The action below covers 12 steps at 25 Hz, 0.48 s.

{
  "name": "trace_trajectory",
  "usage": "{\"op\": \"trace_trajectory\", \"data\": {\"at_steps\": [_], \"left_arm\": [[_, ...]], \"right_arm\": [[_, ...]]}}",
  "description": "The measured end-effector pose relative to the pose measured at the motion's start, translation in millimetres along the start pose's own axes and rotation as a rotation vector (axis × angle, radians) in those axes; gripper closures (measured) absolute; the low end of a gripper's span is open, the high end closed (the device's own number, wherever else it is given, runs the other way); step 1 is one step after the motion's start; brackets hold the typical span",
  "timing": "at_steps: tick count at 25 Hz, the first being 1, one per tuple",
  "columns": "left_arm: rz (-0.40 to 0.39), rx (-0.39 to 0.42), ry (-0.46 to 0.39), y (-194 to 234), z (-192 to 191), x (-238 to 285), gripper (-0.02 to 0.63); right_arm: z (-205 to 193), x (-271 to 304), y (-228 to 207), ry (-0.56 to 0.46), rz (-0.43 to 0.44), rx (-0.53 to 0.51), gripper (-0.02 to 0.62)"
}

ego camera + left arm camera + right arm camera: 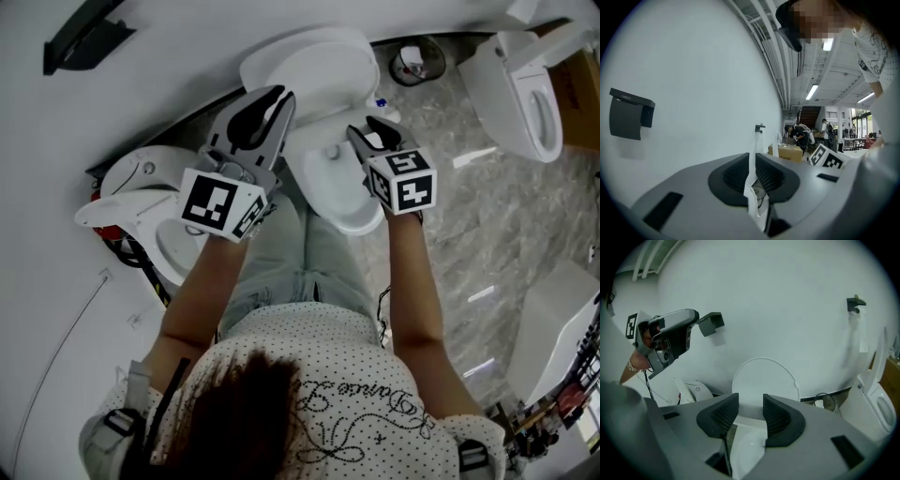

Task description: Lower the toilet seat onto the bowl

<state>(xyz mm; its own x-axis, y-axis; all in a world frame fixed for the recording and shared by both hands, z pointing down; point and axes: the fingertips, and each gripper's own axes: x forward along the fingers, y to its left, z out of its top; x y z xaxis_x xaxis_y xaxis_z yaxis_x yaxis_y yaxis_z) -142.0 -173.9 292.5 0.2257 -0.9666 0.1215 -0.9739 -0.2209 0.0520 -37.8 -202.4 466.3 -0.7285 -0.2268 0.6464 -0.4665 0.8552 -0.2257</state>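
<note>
We are in a big hall fitted out like a sanitary-ware showroom. A white ceramic toilet with raised lid [319,75] stands against a plain white partition wall [187,56]. A second white toilet [525,94] stands to its right and a third white toilet [141,178] to its left, on grey marbled floor tiles [469,234]. Long ceiling strip lights [812,92] run overhead.

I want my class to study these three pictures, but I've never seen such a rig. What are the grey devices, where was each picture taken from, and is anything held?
There is no robot: a person holds two two-jaw grippers, each carrying a marker cube. The head view looks down from the person's head onto the left gripper, the right gripper and a toilet bowl, whose seat stands upright against the wall. The other two views ride on the grippers. The right gripper's jaws stand apart, empty, aimed at the seat. The left gripper's jaws are almost together, with only a sliver of wall between; nothing seems gripped.
</note>
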Motion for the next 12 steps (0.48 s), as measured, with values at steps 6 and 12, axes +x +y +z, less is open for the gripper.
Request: {"op": "trace_trajectory", "data": {"at_steps": [6,12], "left_arm": [[-0.047,-0.012,0.021,-9,-15,-22,0.585],[-0.120,-0.009,0.014,-16,-21,-48,0.600]], "right_arm": [[-17,-11,6,-0.001,-0.046,0.022,0.422],[-37,-24,11,0.016,-0.122,0.044,0.428]]}}
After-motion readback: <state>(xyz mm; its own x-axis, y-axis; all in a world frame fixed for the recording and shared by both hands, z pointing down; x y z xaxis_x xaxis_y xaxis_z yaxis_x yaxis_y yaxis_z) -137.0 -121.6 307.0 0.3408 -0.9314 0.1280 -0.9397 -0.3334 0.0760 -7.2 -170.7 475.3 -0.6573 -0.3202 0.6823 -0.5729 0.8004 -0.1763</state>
